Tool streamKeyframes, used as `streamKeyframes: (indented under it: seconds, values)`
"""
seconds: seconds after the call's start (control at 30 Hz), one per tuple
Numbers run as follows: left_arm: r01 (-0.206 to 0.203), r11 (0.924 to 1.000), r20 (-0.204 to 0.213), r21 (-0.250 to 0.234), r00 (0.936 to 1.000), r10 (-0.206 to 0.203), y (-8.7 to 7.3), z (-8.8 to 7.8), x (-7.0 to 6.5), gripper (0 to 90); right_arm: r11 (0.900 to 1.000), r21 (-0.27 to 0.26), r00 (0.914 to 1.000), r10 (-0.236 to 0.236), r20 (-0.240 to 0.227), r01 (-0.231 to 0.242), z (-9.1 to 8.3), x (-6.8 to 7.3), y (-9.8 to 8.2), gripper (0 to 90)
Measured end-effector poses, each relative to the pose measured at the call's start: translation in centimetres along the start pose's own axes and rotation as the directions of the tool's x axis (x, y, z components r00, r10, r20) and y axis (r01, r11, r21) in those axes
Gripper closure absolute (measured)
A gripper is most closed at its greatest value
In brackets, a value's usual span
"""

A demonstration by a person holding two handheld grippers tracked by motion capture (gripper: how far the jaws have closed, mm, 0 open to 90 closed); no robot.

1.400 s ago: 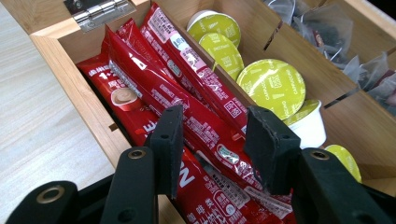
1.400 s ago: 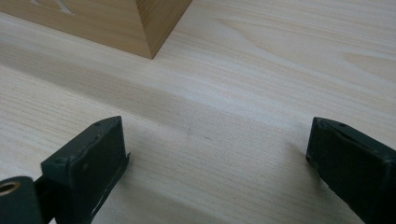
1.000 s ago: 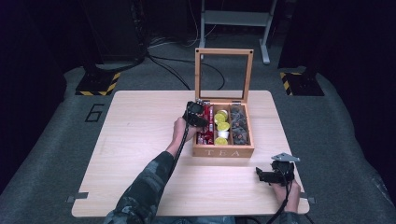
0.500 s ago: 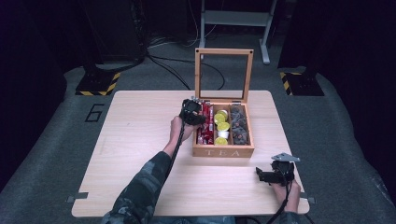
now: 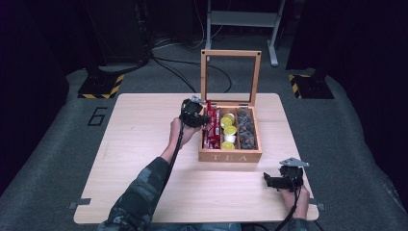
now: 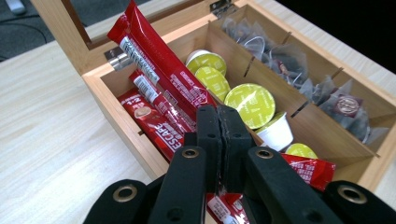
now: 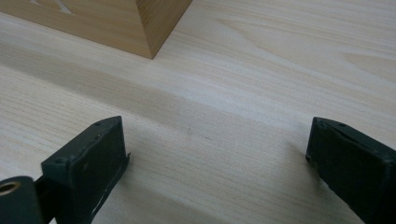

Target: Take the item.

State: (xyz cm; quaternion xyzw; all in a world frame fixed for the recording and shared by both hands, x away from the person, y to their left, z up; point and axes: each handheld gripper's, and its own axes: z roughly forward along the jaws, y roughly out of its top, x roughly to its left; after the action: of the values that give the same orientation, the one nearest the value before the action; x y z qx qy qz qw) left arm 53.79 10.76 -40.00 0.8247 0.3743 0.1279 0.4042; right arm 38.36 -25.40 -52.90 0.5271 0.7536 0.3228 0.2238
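"TEA" on the wooden box (image 5: 230, 157) front — red "ESCAFE"-lettered sachets (image 6: 159, 126) inside

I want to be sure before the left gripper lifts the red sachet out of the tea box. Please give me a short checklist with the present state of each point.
1. Left gripper shut on the red sachet: ok, the jaws are pressed together on it.
2. Only one sachet gripped: cannot tell, other red sachets lie right against it.
3. Lid open and upright, out of the lifting path: ok.
4. Yellow-topped capsules apart from the gripped sachet: cannot tell, they sit very near.
5. Right gripper away from the tea box: ok, open over bare table.
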Motion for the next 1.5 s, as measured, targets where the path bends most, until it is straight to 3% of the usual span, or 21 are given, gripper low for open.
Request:
streamKeyframes:
  seconds: [0.47, 0.97, 1.23, 1.5]
  values:
    - [-0.04, 0.9981, -0.006, -0.047, 0.9992, 0.04, -0.3, -3.5, 0.1, 88.2, 1.0, 0.001, 1.0, 0.004, 0.002, -0.004, 0.0, 0.0, 0.0, 4.1]
    - [-0.048, 0.997, -0.069, -0.061, 0.9966, 0.043, -2.5, -7.4, 2.2, 88.2, 1.0, -0.001, 1.0, 0.005, 0.003, -0.005, 0.0, 0.0, 0.0, 4.1]
    - [-0.017, 0.9988, -0.124, -0.046, 0.9922, 0.012, -4.9, -9.1, 4.8, 88.1, 1.0, 0.0, 1.0, 0.006, 0.005, -0.006, 0.0, 0.1, 0.0, 4.1]
    - [0.021, 0.9998, -0.17, -0.003, 0.9853, -0.021, -7.1, -8.8, 7.3, 88.0, 1.0, 0.0, 1.0, 0.006, 0.005, -0.006, 0.0, 0.1, 0.0, 4.1]
